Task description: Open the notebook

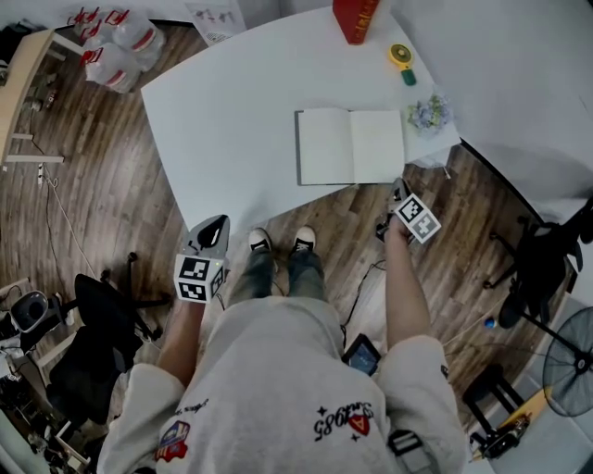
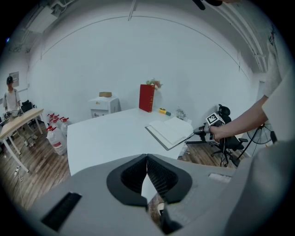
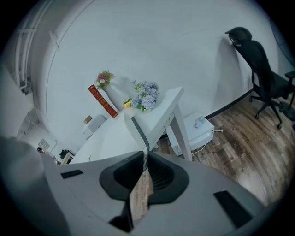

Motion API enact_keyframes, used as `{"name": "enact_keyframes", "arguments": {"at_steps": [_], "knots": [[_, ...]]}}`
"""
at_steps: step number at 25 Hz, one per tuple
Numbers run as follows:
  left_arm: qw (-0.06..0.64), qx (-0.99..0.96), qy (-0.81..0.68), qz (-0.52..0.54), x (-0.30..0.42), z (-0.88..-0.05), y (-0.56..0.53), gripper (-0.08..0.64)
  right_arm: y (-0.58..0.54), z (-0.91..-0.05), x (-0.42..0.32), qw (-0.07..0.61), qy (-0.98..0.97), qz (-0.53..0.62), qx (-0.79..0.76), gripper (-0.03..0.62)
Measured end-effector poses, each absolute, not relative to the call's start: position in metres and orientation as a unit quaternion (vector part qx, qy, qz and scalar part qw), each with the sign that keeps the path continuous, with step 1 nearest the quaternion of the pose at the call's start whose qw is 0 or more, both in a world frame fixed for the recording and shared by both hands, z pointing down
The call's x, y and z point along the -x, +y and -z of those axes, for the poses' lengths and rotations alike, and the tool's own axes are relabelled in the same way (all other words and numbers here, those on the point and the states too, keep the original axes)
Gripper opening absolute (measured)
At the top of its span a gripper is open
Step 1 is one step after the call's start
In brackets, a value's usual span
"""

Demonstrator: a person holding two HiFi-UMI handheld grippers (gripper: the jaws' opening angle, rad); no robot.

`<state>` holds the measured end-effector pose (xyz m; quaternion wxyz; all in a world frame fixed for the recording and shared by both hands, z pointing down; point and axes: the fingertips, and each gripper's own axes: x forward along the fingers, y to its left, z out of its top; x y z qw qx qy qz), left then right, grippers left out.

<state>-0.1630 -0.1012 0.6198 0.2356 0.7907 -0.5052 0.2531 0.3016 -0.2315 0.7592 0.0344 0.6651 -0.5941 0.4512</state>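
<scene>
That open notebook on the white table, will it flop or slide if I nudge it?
The notebook lies flat and open, so its pages would probably flop if lifted by a corner. On the smooth white table it should slide whole when pushed. It sits close to the table's near edge, so a pull toward you might tip it off.

Red box (image 1: 356,18), flowers (image 1: 428,113), white table (image 1: 232,120)
</scene>
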Motion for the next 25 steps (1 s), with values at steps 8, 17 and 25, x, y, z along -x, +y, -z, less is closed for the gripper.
{"name": "enact_keyframes", "arguments": {"at_steps": [8,17,25], "knots": [[0.238,-0.788,-0.508,-0.255,0.167,-0.619,-0.095,0.005,-0.231,-0.765,-0.303,0.011,-0.584,-0.488,-0.648,0.037],[0.235,-0.795,-0.497,-0.256,0.164,-0.619,-0.092,0.005,-0.209,-0.772,-0.315,-0.043,-0.546,-0.512,-0.662,0.115],[0.223,-0.809,-0.481,-0.253,0.150,-0.614,-0.101,0.005,-0.185,-0.758,-0.310,-0.018,-0.572,-0.486,-0.660,0.021]]}}
